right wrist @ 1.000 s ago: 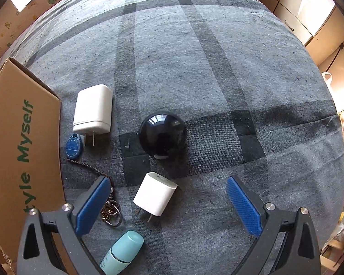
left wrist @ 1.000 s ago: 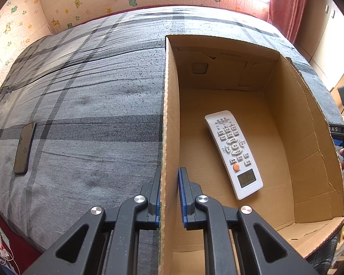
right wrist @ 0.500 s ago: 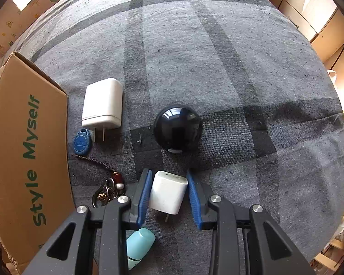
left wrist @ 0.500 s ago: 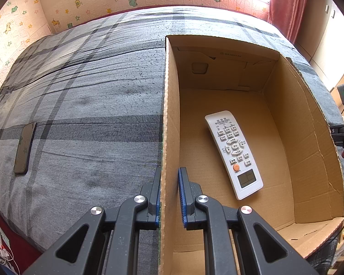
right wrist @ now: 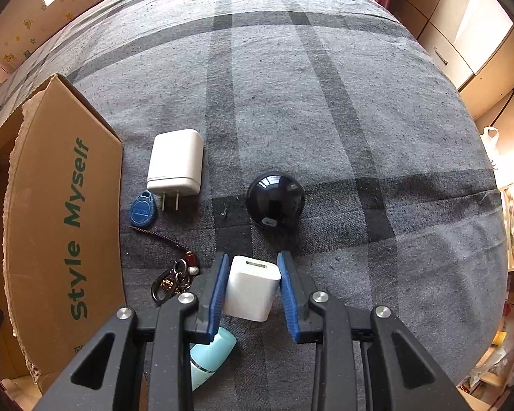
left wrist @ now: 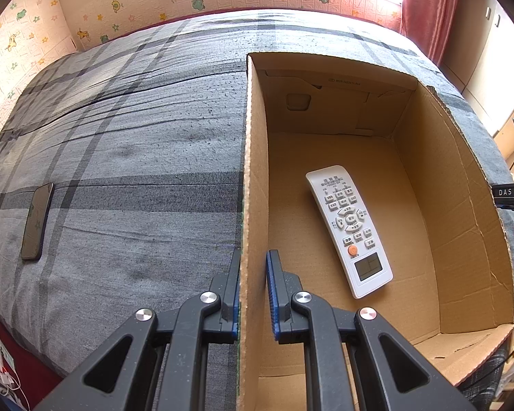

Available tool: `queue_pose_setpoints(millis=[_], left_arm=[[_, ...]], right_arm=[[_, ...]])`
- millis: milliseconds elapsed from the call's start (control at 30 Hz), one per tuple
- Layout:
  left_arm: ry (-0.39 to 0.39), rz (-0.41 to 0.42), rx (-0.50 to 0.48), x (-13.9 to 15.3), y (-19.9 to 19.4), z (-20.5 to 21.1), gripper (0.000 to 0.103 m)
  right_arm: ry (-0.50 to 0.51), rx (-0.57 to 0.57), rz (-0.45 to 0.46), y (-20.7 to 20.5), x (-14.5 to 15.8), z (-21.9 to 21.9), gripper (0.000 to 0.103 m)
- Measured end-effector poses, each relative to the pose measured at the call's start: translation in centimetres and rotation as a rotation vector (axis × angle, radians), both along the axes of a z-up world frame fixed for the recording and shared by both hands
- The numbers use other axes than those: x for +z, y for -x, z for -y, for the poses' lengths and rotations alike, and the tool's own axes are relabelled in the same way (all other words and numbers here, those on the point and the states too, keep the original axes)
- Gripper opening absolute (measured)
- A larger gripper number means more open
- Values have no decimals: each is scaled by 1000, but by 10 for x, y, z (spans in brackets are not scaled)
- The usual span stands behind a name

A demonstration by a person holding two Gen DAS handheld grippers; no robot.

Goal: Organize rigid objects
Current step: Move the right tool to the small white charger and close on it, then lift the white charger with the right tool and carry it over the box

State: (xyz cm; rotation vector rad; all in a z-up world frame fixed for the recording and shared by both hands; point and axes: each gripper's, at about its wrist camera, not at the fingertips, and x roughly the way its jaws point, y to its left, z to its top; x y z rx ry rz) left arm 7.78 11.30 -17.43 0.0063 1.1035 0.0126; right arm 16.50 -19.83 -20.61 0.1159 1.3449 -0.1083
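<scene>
Two blue-padded fingers of the right gripper pinch a small white charger cube, its port face pointing forward between the jaws over the grey plaid bedspread. Just ahead of the jaws and slightly right sits a glossy black ball-shaped object. Ahead and to the left lies a larger white plug adapter, prongs pointing back toward the gripper, with a blue key fob beside the prongs. A cord runs from near the fob to a bunch of key rings just left of the left finger. Under that finger, a pale teal bottle pokes out. Farther left stands the cardboard box, printed "Style Myself".

On the other side, the left gripper has its jaws closed on the box's near side wall, one finger outside, one inside. Right of these jaws, on the box floor, lies a white remote control. Well to their left, a dark phone rests on the bedspread.
</scene>
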Motion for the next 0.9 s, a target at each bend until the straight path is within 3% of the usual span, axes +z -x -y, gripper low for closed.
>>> queue_pose_setpoints(millis=[333, 900], left_arm=[[-3, -1, -2, 0, 0, 1, 13], [-4, 0, -2, 0, 0, 1, 13]], right_arm=[[-5, 51, 49, 5, 46, -9, 31], [-3, 211, 149, 7, 118, -64, 31]])
